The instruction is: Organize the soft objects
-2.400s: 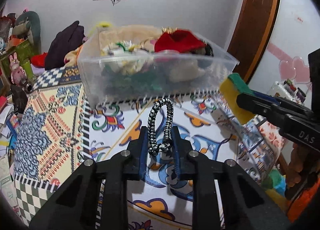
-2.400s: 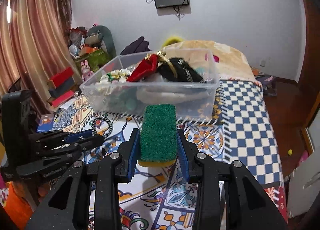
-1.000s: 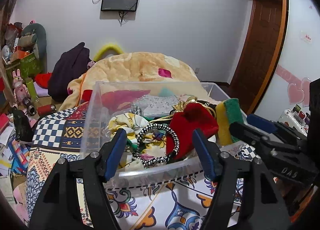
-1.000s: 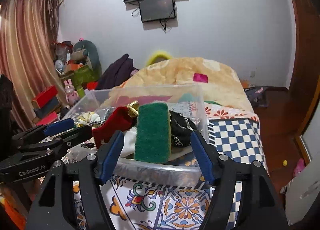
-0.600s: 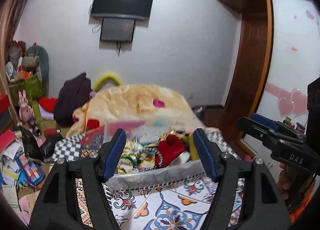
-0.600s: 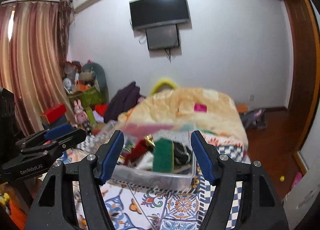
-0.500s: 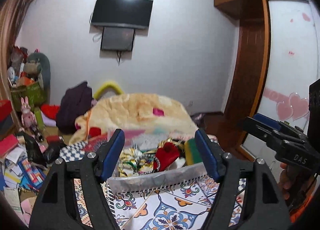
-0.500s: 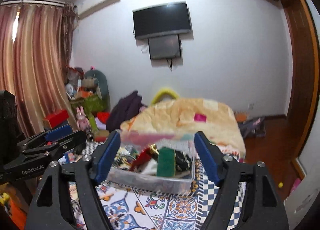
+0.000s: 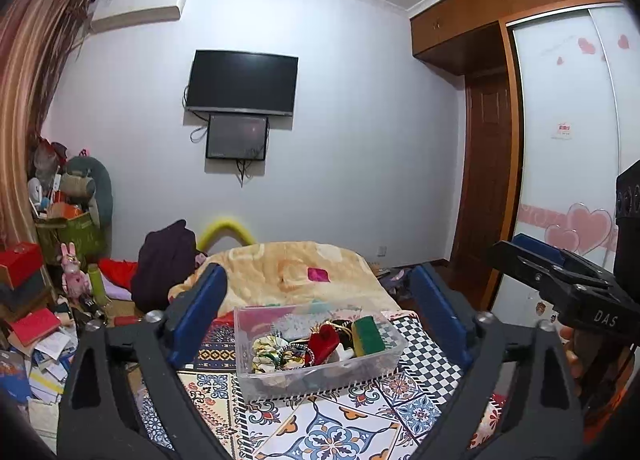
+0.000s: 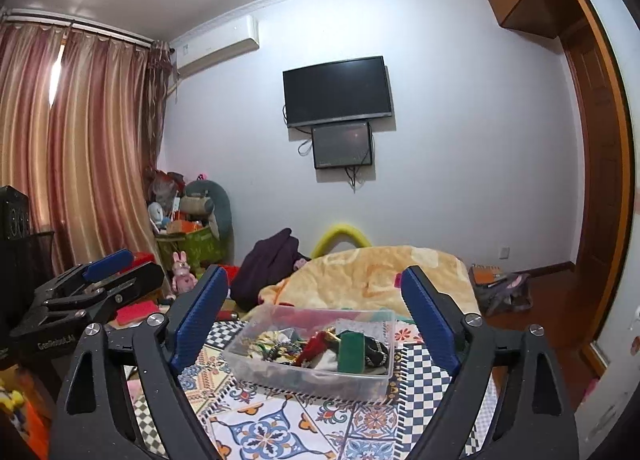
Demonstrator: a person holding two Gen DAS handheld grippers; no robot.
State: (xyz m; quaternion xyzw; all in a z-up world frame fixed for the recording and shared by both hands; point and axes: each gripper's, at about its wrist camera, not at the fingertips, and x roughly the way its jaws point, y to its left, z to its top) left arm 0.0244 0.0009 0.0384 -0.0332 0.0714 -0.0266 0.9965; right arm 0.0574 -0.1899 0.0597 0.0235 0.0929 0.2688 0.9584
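A clear plastic bin (image 9: 280,376) stands on the patterned bed cover and also shows in the right wrist view (image 10: 320,380). In it lie a green and yellow sponge (image 9: 367,334), a black and white hair tie (image 9: 291,352), a red pouch (image 9: 322,342) and other soft items. The sponge (image 10: 351,352) stands on edge in the bin's right part. My left gripper (image 9: 320,292) is open and empty, held well back from and above the bin. My right gripper (image 10: 314,292) is open and empty, equally far back.
The patterned cover (image 9: 328,428) spreads in front of the bin. A beige blanket (image 9: 280,272) lies behind it. Clutter of books and toys (image 9: 48,300) fills the left side. A wardrobe (image 9: 568,179) and door stand right. A wall television (image 9: 242,83) hangs ahead.
Both grippers opened and let go of the hair tie and the sponge, which now lie in the bin. Both grippers have since pulled back and up, so the bin looks smaller.
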